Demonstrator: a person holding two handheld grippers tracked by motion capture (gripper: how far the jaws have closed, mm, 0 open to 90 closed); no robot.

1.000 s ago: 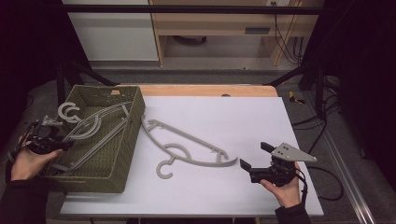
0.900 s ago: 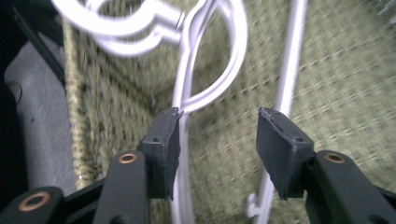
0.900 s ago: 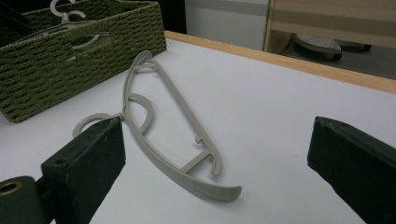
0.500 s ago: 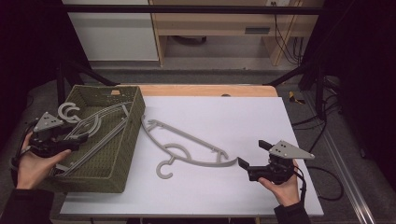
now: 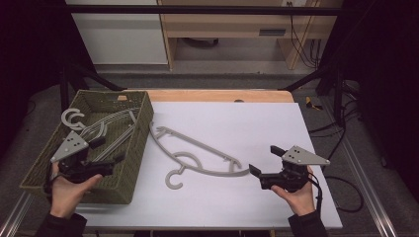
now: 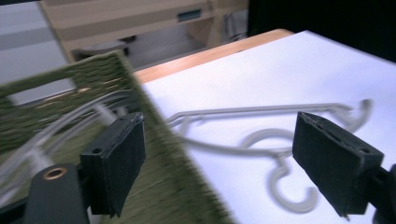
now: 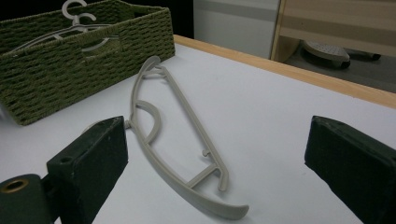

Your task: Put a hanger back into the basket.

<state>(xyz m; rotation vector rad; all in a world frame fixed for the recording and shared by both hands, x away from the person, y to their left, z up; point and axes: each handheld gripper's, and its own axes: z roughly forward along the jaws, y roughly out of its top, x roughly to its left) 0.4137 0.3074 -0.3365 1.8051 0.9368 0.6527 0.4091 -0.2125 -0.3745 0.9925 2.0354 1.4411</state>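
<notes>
1. Work in hand, as judged: moving grey hangers from the bench (image 5: pixel 306 123) into the green woven basket (image 5: pixel 141 143). One hanger on the bench (image 5: pixel 197 150) lies flat, just beside the basket's right wall, hook end toward the person; the hangers in the basket (image 5: pixel 106 129) lie stacked.

2. The left gripper (image 5: pixel 116 164) is over the basket's near right corner, pointing toward the hanger on the bench. Its fingers (image 6: pixel 116 161) have just been opening and stand spread, with nothing between them.

3. The right gripper (image 5: pixel 262 165) hovers low over the bench near the hanger's right tip. Its fingers (image 7: pixel 91 163) stand spread and hold nothing; the hanger's arm lies ahead of them in the right gripper view.

4. Recommended: grip the hanger at a thin bar section, fingers straddling it squarely, before lifting.

5. Lift clear of the basket wall; the hook could catch on the weave.

6. Lay it in line with the stack to avoid tangled hooks.
</notes>
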